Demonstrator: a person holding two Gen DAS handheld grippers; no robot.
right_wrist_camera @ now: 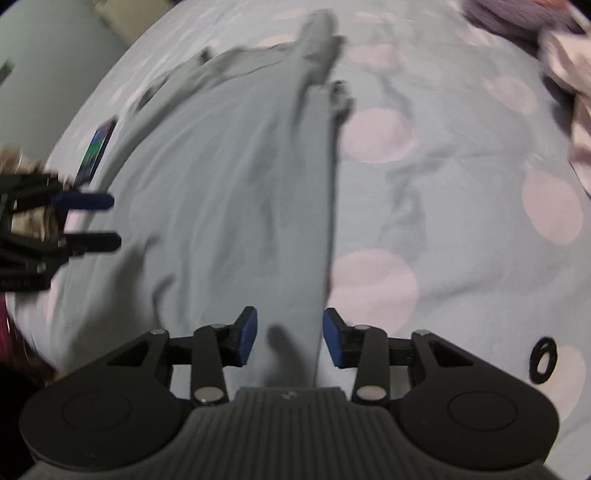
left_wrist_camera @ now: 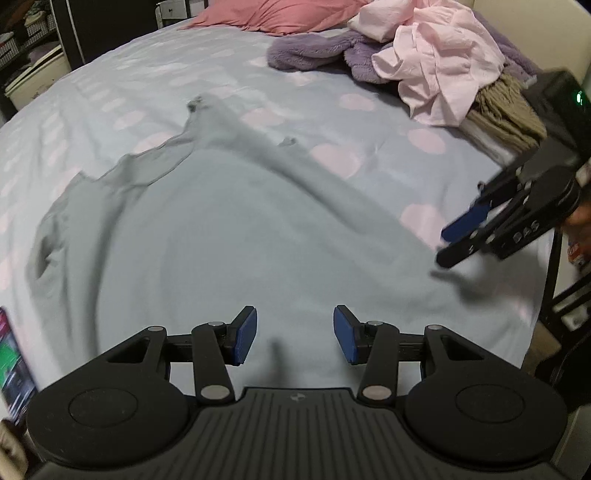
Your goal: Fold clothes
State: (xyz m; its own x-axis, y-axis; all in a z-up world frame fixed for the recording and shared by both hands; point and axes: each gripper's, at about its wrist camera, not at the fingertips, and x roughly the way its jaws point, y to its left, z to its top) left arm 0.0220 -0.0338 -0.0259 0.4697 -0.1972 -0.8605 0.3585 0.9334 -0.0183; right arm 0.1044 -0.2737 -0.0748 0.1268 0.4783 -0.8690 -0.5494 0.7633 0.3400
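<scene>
Closest to me, the left gripper (left_wrist_camera: 294,334) hangs low over the near part of a pale grey garment (left_wrist_camera: 229,229), its jaws spread wide with nothing between them. Off to its right, the right gripper (right_wrist_camera: 289,338) hovers over the same cloth along its right-hand edge, jaws likewise parted and empty; from the left wrist view it shows tilted down toward the fabric, its blue pads (left_wrist_camera: 466,220) apart. The garment lies spread across the bed (left_wrist_camera: 369,122), whose light blue sheet is dotted with big pink spots, and the cloth runs away from both grippers, narrowing to a rumpled far end. A phone (right_wrist_camera: 96,149) with a lit screen rests on the sheet just beside the garment's left edge, and a small black ring (right_wrist_camera: 542,360) sits on the sheet to the right. Further back is a heap of laundry: a crumpled pink shirt (left_wrist_camera: 436,62) lying on a fuzzy purple garment (left_wrist_camera: 317,51), with a tan folded piece (left_wrist_camera: 506,118) next to them. Farthest off, a rose-coloured pillow (left_wrist_camera: 273,14) lies at the head of the bed.
</scene>
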